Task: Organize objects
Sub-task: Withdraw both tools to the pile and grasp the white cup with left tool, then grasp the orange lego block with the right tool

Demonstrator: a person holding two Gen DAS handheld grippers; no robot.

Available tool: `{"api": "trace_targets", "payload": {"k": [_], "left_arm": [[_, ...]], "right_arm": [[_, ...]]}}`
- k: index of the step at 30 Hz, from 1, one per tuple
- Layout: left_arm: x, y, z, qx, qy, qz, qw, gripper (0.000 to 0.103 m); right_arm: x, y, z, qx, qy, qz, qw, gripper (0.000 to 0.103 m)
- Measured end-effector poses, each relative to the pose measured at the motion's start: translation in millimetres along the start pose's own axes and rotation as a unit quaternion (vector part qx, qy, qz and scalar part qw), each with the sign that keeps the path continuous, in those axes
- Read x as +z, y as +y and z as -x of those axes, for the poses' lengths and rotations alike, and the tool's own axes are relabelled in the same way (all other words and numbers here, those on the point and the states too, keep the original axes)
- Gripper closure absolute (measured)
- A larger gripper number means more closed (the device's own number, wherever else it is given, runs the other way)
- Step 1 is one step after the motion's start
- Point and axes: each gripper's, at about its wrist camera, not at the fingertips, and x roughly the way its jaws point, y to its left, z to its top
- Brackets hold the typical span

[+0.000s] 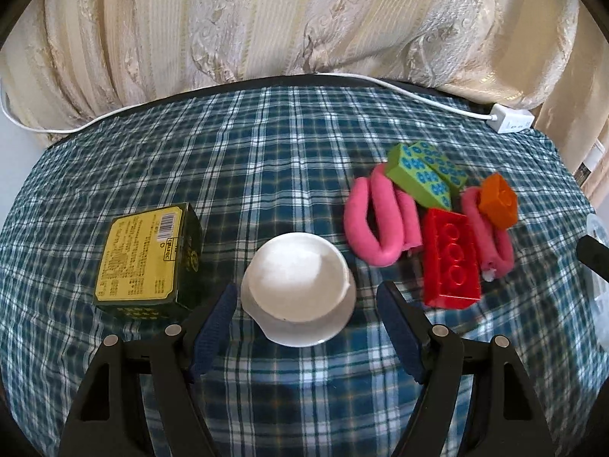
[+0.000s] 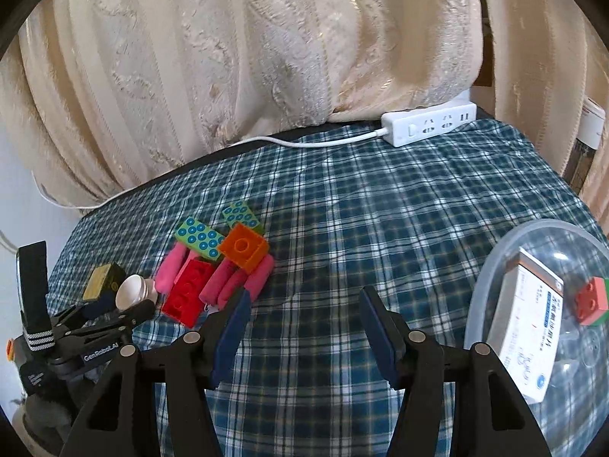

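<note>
Blue-padded fingers (image 1: 217, 323) of the left hand-held gripper (image 1: 304, 316) stand wide on either side of a small white upturned bowl (image 1: 298, 293) on the checked bench (image 1: 266, 175), touching nothing. Closing off-centre could skid its smooth, sloping wall toward the dark green box (image 1: 148, 262). The right hand-held gripper (image 2: 304, 320) hangs open and empty over bare cloth.

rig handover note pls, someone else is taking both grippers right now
Left gripper: open, jaws either side of the white cup lying on its side; not gripped yet.
Right gripper: open, empty, over bare plaid cloth.
Done: the clear plastic tub already holds a white medicine box and a red-and-green brick.
Left on the cloth: the cup, the green-and-yellow box, and a pile of red brick, orange brick, two green dotted bricks and pink foam rollers.
Likely next: close on the cup and carry it to the tub.
</note>
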Motion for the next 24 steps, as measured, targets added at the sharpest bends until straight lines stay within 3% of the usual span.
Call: {"api": "trace_targets", "payload": {"k": [5, 9, 24], "left_arm": [[0.7, 9.6, -5.5, -0.01, -0.004, 0.009, 0.9999, 0.029], [1.5, 8.8, -5.5, -0.01, -0.01, 0.004, 0.9999, 0.041], [-2.7, 0.3, 21.9, -0.006, -0.045, -0.009, 0.9989, 0.041]], "right_arm": [[3.4, 7.1, -6.5, -0.001, 0.005, 0.008, 1.0, 0.041], [4.9, 13.6, -13.9, 0.003, 0.01, 0.014, 1.0, 0.041], [21.0, 35.7, -44.3, 0.021, 0.021, 0.031, 0.999, 0.041]]}}
